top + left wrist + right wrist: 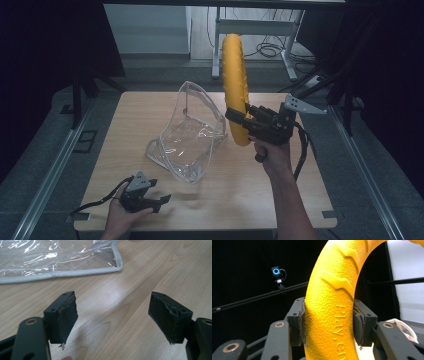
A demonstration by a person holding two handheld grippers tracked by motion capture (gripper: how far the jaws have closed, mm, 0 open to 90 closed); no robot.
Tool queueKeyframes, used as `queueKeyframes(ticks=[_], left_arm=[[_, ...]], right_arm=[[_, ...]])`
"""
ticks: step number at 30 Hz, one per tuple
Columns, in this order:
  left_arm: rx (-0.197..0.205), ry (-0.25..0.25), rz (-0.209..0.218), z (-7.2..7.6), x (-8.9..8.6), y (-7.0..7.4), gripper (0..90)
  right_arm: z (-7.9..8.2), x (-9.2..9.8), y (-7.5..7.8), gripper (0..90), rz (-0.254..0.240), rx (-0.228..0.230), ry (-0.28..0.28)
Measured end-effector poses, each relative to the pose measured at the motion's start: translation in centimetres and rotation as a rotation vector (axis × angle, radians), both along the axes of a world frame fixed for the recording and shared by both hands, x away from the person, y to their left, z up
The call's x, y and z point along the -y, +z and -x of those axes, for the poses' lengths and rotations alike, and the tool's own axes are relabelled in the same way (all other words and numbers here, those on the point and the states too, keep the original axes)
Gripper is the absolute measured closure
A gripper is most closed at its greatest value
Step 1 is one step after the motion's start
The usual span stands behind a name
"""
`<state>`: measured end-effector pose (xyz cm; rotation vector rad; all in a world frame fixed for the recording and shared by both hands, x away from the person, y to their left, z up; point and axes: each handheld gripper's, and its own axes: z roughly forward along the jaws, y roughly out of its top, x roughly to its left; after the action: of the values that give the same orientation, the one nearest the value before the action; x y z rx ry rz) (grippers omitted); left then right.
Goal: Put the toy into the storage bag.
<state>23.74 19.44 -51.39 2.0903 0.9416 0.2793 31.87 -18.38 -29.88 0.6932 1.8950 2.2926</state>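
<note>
Wooden table (240,195) below: my right tool (239,120) clamps the upright yellow ring (235,75), clear bag (192,132) to its left; left tool (159,201) gapes, empty.

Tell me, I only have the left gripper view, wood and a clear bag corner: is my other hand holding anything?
Observer: Yes, the right gripper is shut on a yellow ring, held upright above the table.
Operator: How is the bag sitting?
Observer: The clear bag stands open, left of the ring.
Operator: Is the grip solid?
Observer: Both fingers press the ring's sides in the right gripper view.
</note>
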Motion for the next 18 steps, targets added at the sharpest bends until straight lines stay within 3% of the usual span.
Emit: queueKeyframes(ticks=[18], left_arm=[[-0.002, 0.002, -0.002, 0.0, 0.0, 0.0, 22.9]], right_arm=[[0.0, -3.0, 1.0, 51.2, -0.021, 0.025, 0.050]])
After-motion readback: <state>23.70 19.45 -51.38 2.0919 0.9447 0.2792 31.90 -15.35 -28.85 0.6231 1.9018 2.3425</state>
